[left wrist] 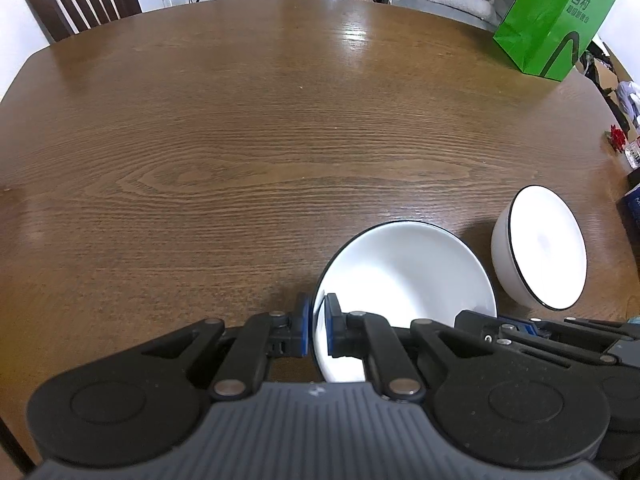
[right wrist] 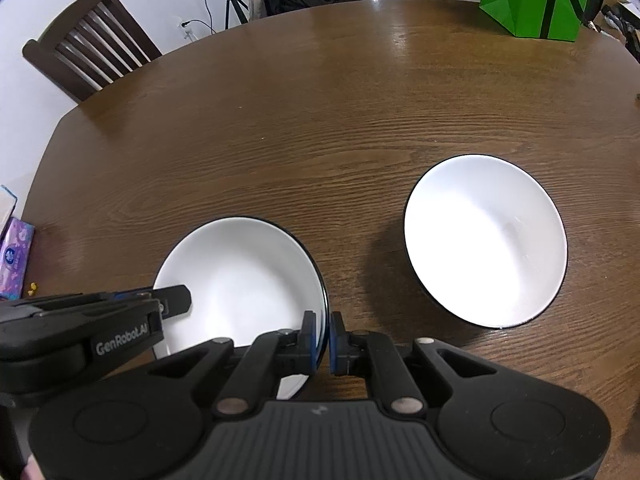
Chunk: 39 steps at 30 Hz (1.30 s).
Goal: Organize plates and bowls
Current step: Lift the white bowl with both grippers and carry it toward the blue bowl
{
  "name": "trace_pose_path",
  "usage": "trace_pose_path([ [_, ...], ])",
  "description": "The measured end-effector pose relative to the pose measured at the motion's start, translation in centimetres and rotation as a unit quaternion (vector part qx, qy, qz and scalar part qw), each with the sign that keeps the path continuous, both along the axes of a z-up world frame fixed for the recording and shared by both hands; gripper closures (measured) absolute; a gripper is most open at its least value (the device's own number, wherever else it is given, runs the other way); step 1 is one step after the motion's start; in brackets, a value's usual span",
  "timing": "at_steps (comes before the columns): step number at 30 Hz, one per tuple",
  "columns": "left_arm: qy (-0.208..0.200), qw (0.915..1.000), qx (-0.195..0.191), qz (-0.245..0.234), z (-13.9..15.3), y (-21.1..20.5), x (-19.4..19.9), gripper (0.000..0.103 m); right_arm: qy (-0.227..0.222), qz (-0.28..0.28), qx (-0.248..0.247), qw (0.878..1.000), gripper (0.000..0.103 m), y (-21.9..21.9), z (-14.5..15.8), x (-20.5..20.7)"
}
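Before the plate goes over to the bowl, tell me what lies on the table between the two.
Nothing visible. Both claws, left and right, grip the plate by opposite rims, and only bare table separates it from the bowl.

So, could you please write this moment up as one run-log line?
left tongs: shut on plate left rim | right tongs: shut on its right rim | bowl: apart, right of plate | table: under both

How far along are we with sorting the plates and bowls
Nothing looks stacked yet. In hand: the left gripper and the right gripper are each shut on opposite rims of the white plate. Left: the white bowl sits apart beside it on the table, still to be paired.
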State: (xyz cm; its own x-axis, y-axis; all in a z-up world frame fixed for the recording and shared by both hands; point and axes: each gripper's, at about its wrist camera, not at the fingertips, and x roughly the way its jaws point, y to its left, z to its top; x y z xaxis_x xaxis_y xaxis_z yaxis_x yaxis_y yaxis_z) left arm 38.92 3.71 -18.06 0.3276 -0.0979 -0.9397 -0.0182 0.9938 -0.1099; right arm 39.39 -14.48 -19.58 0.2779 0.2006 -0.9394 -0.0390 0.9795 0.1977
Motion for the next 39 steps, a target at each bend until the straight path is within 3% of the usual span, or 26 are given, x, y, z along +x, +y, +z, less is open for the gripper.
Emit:
trace_pose_path([
  [39, -0.043, 0.9991, 0.001, 0.000, 5.1, -0.9, -9.1, 0.095, -0.039, 0.017, -0.001, 0.999, 0.097, -0.7, 5.5, -7.6],
])
